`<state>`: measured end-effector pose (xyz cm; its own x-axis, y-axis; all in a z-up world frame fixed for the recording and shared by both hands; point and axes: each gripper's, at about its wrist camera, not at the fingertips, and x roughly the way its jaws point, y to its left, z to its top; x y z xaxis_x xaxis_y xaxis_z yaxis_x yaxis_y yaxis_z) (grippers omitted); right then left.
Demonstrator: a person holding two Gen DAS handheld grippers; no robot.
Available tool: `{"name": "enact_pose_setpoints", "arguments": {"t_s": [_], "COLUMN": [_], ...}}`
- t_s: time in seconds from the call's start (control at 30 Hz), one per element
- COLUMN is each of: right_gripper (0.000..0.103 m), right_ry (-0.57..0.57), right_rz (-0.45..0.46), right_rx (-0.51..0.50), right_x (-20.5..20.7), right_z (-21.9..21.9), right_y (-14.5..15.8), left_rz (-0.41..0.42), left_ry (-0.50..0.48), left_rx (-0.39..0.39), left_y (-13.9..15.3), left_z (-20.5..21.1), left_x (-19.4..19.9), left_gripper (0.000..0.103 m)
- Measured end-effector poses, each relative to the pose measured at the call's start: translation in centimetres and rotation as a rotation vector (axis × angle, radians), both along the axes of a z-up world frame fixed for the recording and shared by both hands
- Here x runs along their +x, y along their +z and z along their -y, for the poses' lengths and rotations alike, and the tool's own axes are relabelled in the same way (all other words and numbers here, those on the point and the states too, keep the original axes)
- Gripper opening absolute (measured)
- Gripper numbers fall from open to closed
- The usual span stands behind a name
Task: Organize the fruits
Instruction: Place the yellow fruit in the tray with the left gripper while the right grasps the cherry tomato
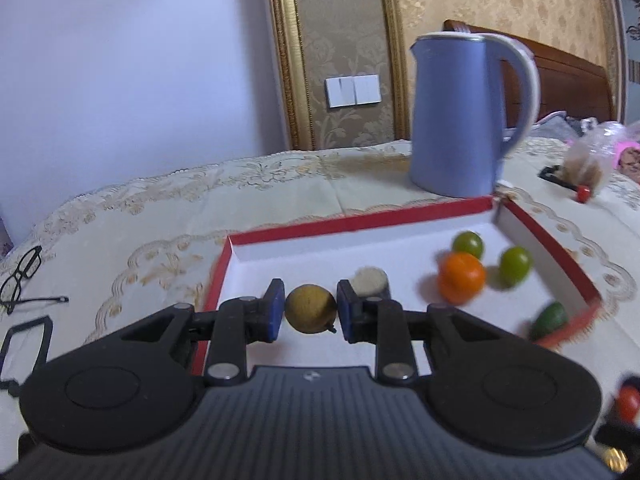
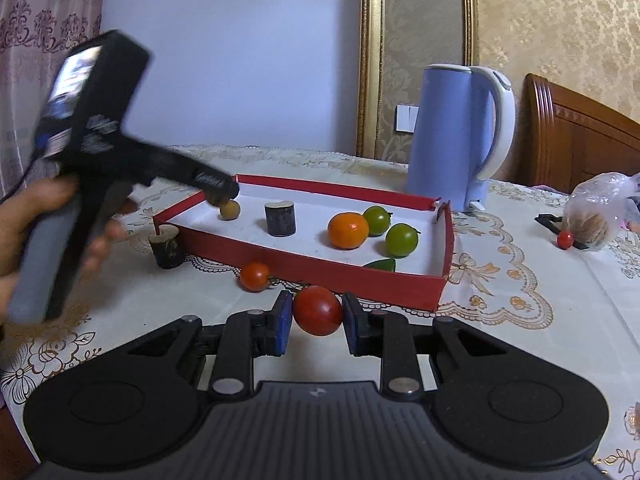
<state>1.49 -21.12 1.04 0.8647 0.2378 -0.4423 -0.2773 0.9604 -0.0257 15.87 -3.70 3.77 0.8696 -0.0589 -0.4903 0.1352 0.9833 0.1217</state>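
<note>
My left gripper (image 1: pixel 310 311) is shut on a small tan round fruit (image 1: pixel 310 309) and holds it over the near left part of the red tray (image 1: pixel 360 222); it also shows in the right wrist view (image 2: pixel 218 196), with the tan fruit (image 2: pixel 229 209) just above the tray floor. My right gripper (image 2: pixel 317 313) is shut on a red tomato (image 2: pixel 318 310), in front of the tray's near wall (image 2: pixel 360 276). In the tray lie an orange (image 2: pixel 348 230), two green fruits (image 2: pixel 376 220) (image 2: pixel 401 240), a green pepper (image 2: pixel 382 265) and a dark cylinder (image 2: pixel 280 219).
A blue kettle (image 2: pixel 460 136) stands behind the tray. A second red tomato (image 2: pixel 255 276) and a small dark cup (image 2: pixel 168 249) sit on the cloth outside the tray. A plastic bag (image 2: pixel 596 216) lies at the right. Glasses (image 1: pixel 20 276) lie far left.
</note>
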Motion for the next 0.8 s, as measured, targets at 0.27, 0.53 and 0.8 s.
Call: {"name": "enact_pose_setpoints", "arguments": {"t_s": [0.27,0.53,0.8], "right_gripper": [0.026,0.026,0.026], "right_ry": [-0.012,-0.016,-0.010], "right_rz": [0.001,-0.002,-0.003], "right_rx": [0.013,0.025,0.025], "right_x": [0.0,0.1,0.2], "right_z": [0.6,0.9,0.4], "right_y": [-0.1,-0.2,-0.3], "left_rz": [-0.024,-0.014,0.037], "left_ry": [0.048,0.078,0.100], "left_rx": [0.028,0.048,0.060], "left_y": [0.2,0.3,-0.2], "left_z": [1.1,1.3,0.8], "left_x": [4.9,5.5,1.9], "left_gripper": [0.028,0.059,0.081]}}
